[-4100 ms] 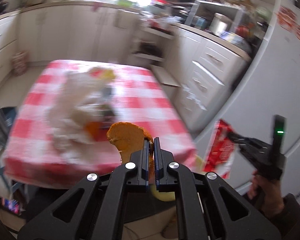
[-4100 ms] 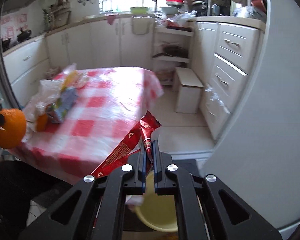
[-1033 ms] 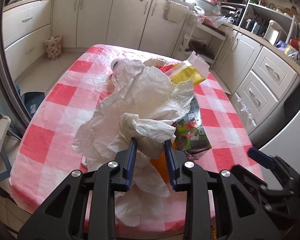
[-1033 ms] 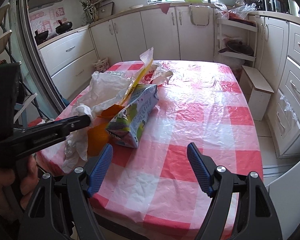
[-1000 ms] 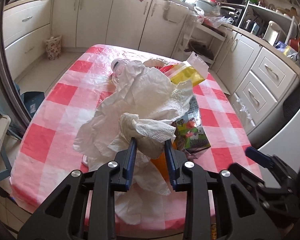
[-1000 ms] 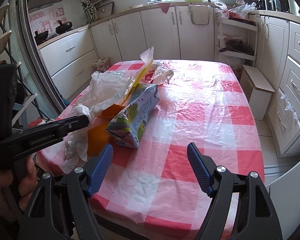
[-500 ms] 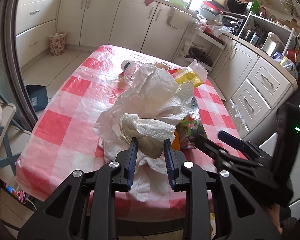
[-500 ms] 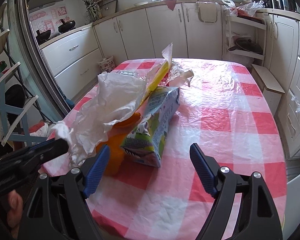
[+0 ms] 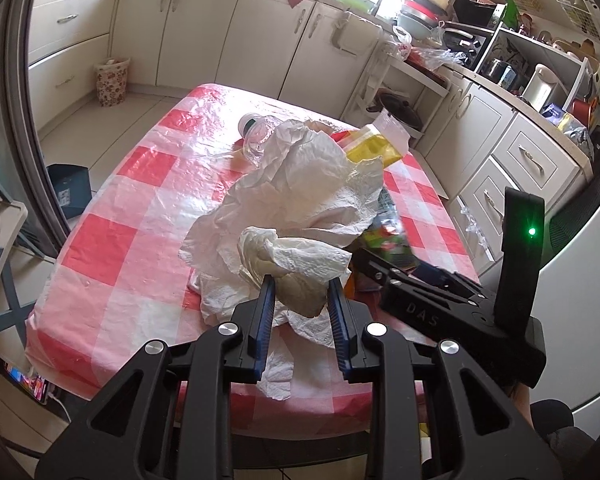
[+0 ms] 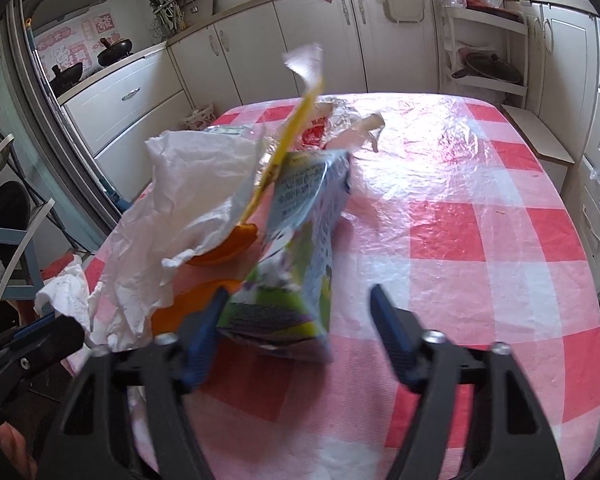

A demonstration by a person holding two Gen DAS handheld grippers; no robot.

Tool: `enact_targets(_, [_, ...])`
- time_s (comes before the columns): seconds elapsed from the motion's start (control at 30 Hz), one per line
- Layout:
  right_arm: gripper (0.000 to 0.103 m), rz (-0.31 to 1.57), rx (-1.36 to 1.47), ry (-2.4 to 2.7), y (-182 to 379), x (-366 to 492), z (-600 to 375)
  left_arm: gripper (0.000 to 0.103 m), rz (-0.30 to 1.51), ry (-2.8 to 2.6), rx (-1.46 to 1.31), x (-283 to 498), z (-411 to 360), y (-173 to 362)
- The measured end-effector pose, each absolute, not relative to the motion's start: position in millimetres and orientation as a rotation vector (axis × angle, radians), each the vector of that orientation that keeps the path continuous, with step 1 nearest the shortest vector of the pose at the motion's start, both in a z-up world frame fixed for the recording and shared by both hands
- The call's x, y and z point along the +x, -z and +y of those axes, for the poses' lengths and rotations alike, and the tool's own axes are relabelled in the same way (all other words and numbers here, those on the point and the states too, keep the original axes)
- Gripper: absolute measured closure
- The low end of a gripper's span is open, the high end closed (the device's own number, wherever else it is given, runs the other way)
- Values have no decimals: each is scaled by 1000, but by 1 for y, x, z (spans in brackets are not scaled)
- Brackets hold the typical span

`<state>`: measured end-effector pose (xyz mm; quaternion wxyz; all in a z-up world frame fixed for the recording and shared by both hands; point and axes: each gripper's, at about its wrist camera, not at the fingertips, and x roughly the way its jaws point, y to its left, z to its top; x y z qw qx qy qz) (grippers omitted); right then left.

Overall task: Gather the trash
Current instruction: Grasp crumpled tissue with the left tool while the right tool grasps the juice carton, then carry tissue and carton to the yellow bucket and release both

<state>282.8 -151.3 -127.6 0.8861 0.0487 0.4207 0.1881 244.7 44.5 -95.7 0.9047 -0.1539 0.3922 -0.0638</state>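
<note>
Trash pile [image 9: 300, 200] on checked table [image 9: 132, 208] (kitchen): L gripper [image 9: 302, 296] pinches tissue [image 9: 296, 268]; R gripper [image 10: 296, 316] closing, untouching.

**Black grippers with blue-lined fingers**

The left gripper [image 9: 302, 300] was matte black, its angular cut-out arms studded with round silver screws, its fingers [image 9: 265, 312] faced in ribbed blue. The right gripper [image 10: 294, 320] matched it, bore raised letters "DAS" and carried an upright black block with a green light.

Home kitchen, cabinets [image 9: 204, 28], checked table [image 10: 480, 240]
</note>
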Motion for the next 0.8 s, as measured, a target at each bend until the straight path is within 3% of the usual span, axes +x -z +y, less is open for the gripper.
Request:
enact_targets(0.1, [59,894,130,-386,127,283,-167,78,807,138,-320,245,42,93])
enact_targets(0.8, [59,807,121,-288,81,198,-262,78,808,276,-209,207,-48,78])
